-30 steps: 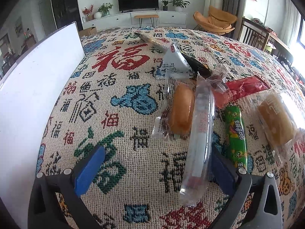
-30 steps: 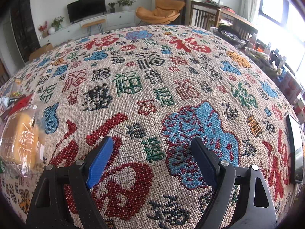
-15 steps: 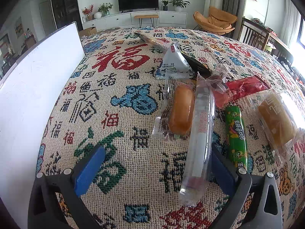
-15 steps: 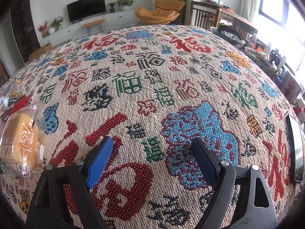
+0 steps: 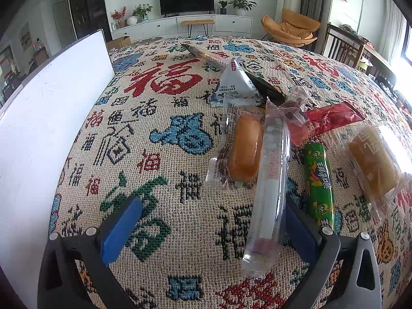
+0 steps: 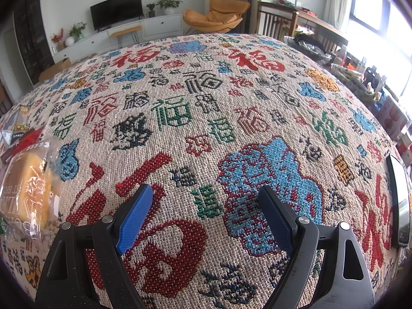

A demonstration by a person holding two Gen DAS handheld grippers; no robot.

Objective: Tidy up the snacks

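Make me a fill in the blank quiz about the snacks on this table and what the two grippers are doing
1. The left gripper and right gripper are both ____.
2. The sausage has a ____ wrapper.
3. The long clear packet lies beside the left gripper's ____ finger.
4. The white board stands at the table's ____ edge.

Missing words: open; green; right; left

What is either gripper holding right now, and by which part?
Nothing. The left gripper is open, with a long clear packet lying between its fingers, ungripped. The right gripper is open over bare cloth.
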